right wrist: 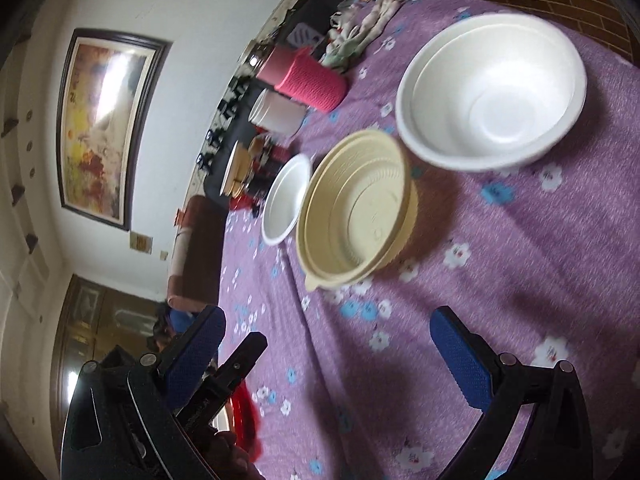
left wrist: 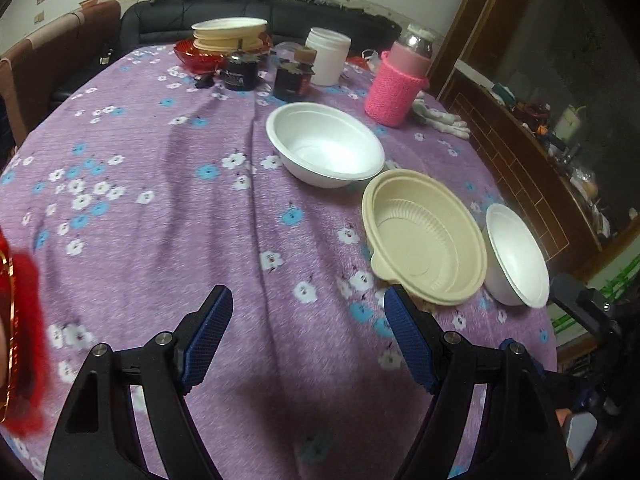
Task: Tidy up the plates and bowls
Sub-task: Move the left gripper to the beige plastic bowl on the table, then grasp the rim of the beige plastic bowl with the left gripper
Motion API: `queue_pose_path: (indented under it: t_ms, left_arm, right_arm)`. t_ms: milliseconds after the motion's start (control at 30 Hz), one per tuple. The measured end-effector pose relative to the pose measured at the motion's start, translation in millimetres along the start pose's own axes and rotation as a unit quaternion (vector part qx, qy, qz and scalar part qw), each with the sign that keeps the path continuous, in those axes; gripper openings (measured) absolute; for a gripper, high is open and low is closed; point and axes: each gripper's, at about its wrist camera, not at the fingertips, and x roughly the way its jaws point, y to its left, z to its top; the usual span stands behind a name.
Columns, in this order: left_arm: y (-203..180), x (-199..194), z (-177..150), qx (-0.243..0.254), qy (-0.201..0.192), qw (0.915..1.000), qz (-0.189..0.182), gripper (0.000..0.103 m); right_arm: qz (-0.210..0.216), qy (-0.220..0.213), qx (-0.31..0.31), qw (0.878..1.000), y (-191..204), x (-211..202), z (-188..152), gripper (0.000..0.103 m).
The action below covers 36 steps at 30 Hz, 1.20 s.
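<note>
We're hovering over the purple flowered tablecloth, and our left gripper is spreading its blue pads wide with nothing between them. Our right gripper is gaping wide and empty too. Ahead of us three bowls are sitting in a row: a white bowl, a beige bowl just beside it, and a small white bowl touching the beige one near the table's edge. Far back, a stack of beige plates is resting on a red dish.
</note>
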Motion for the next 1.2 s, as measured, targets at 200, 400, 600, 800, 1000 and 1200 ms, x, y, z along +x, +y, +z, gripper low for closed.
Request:
queue_pose_path:
  t_ms: [200, 400, 600, 800, 1000, 1200]
  left_arm:
    - [-16, 21, 10, 0.005, 0.006, 1.0000, -0.006, 0.078]
    - [-29, 42, 20, 0.009, 0.011, 0.9999, -0.007, 0.078]
    - [-35, 60, 27, 0.013, 0.016, 0.9998, -0.002, 0.078]
    - [-38, 74, 30, 0.012, 0.022, 0.9997, 0.002, 0.078]
    - [-40, 82, 30, 0.018, 0.024, 0.9995, 0.007, 0.077]
    - [-42, 89, 30, 0.031, 0.026, 0.9990, 0.019, 0.062]
  right_arm:
    - [-0.006, -0.012, 0.006, 1.000, 0, 9, 16, 0.098]
    - [-0.024, -0.012, 0.002, 1.000, 0, 23, 25, 0.088]
    - [-0.048, -0.015, 0.003, 0.999, -8, 33, 34, 0.070]
    - [-0.062, -0.009, -0.004, 0.998, -8, 43, 39, 0.055]
    - [-0.075, -0.002, -0.009, 0.997, -8, 57, 44, 0.048]
    - [-0.103, -0.003, -0.020, 0.995, -9, 63, 44, 0.026]
